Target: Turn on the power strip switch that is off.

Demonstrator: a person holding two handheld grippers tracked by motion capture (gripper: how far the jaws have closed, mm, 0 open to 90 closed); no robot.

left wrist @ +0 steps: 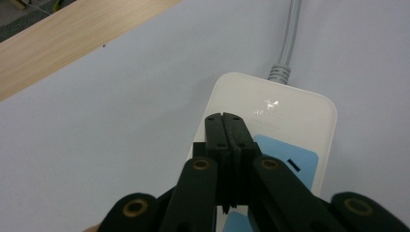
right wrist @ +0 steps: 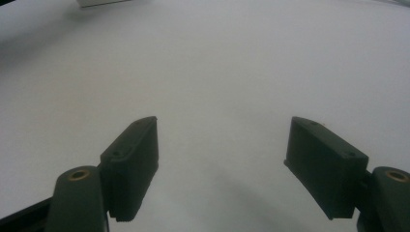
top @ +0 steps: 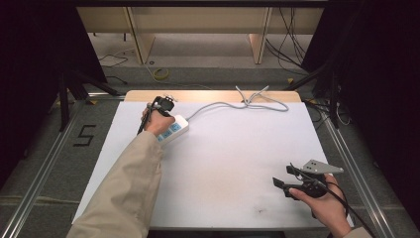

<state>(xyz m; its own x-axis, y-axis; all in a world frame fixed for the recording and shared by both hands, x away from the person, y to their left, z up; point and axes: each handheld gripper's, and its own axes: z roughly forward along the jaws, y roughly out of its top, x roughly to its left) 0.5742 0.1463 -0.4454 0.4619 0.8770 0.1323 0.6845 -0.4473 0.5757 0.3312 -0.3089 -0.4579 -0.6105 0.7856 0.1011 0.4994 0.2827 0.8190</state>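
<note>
Left gripper [left wrist: 227, 126] jaws closed, empty, tips over power strip [left wrist: 295, 121]; press straight down, steady. Right gripper [right wrist: 222, 154] open, idle on table [top: 233, 148].

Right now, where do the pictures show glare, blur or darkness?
High view: dark at both sides, white table sheet brightly lit. Left gripper view: a small glare spot on the power strip, which looks sharp. Right gripper view: the open right tool looks soft, with a faint shadow beneath.

Soft overhead light keeps the white table [top: 223, 163] bright against dark surroundings, with faint shadows, slight glare on the power strip [left wrist: 270, 111] and blurred near jaws.
</note>
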